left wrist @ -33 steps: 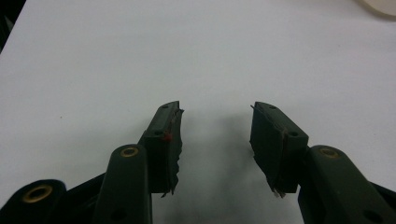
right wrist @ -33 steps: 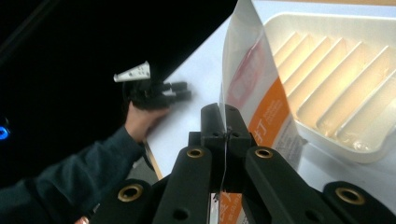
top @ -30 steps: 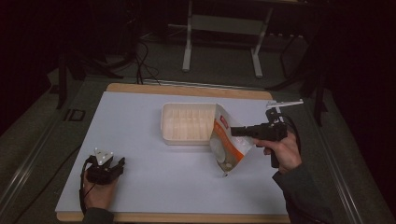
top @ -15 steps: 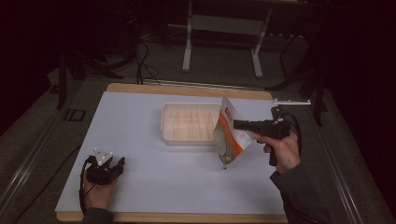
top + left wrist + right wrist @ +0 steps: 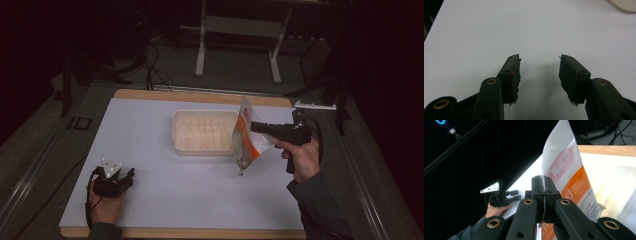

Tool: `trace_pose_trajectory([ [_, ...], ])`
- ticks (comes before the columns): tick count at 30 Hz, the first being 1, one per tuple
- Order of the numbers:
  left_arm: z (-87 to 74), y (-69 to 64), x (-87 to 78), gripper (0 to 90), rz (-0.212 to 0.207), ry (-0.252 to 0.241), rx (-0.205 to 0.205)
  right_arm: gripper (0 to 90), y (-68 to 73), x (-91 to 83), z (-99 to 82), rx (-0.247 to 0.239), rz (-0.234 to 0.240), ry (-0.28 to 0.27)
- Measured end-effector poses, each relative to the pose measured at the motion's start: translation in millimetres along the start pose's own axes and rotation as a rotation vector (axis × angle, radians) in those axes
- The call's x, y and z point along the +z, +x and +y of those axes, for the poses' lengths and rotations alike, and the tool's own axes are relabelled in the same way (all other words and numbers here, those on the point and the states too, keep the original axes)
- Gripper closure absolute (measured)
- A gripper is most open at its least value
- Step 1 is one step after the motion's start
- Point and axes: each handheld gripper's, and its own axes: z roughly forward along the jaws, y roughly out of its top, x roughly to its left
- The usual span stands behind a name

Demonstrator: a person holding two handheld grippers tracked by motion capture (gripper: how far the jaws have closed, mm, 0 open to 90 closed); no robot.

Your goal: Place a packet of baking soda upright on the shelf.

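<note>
An orange and white pouch point(image 5: 246, 139) hangs upright just off the right end of a pale ridged plastic tray point(image 5: 205, 132) in the middle of the white table. My right gripper point(image 5: 256, 126) is shut on the pouch's edge; in the right gripper view the sheet point(image 5: 569, 167) runs between the closed jaws of the right gripper point(image 5: 543, 178). At the front left my left gripper point(image 5: 122, 179) rests low on the table in a hand. Seen in its own view, the left gripper point(image 5: 539, 58) is open with only bare table between the jaws.
The white table top point(image 5: 150, 120) has a wooden rim at the back and front. A metal stand's legs point(image 5: 237, 45) and cables lie on the dark floor behind. The tray's corner point(image 5: 624, 3) shows far ahead of the left gripper.
The right gripper has lifted the pouch from a slanted lie by the tray to an upright hang and shifted slightly left. The left gripper has stayed put.
</note>
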Motion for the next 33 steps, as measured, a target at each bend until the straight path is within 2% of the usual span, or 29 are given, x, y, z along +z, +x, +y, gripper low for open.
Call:
trace_pose_trajectory([
  [8,0.0,-0.5,0.2,50.6,0.002,-0.001,0.005,90.0,1.0,7.9,6.0,-0.016,0.0,-0.022],
  [16,0.0,-0.9,0.2,50.4,-0.005,-0.008,0.018,90.0,0.6,19.7,11.8,-0.011,0.004,-0.04],
  [33,0.0,-0.5,0.6,50.3,-0.008,-0.01,0.011,90.0,3.1,48.6,23.1,-0.021,0.029,-0.065],
])
